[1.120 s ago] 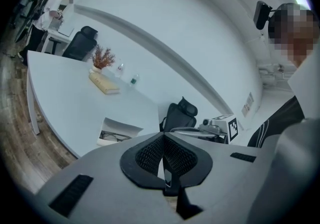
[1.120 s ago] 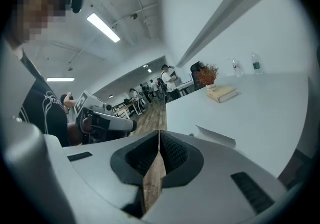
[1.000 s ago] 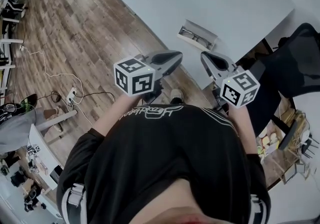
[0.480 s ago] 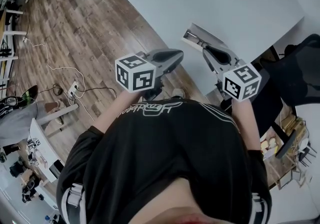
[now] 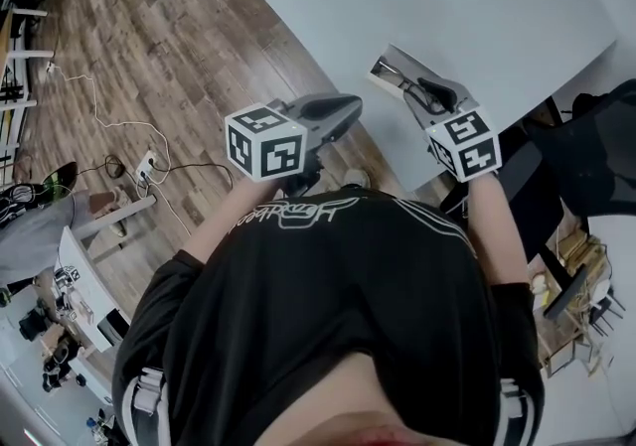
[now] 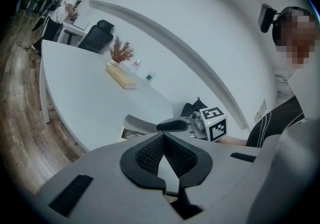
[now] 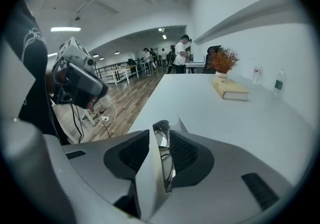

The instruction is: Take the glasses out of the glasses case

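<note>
Nearest: the person's black shirt fills the lower head view, both forearms reaching out from it.

Left gripper (image 5: pixel 348 106) hangs over the wooden floor (image 5: pixel 149 47), short of the table's edge. Its own view shows the tips pressed together with nothing in them (only a sliver of table shows behind the pads). It stands beside the work, not in it.

Right gripper (image 5: pixel 425 92) is the nearer one by far, already over the table's near edge and tilted down into the glasses case (image 5: pixel 393 62). Its jaws have just been opening and now stand spread wide. Between them, in the right gripper view, rise a grey wall of the open case and, just to that wall's right, the glasses (image 7: pixel 165 153). I see no pad bearing on either.

Key relation: the glasses lie in the case, straight ahead of the right jaws and partly inside their gap. Their long axis runs away from the camera, nearly along the line the gripper points. The case wall shares the gap on the left pad's side, so closing as it stands would likely catch wall and frame together. A small shift toward the right pad's side looks needed.

Farther: bare grey table (image 5: pixel 477 7), then a book (image 7: pixel 230 88) and a dried plant (image 7: pixel 222 61) near the far end.
</note>
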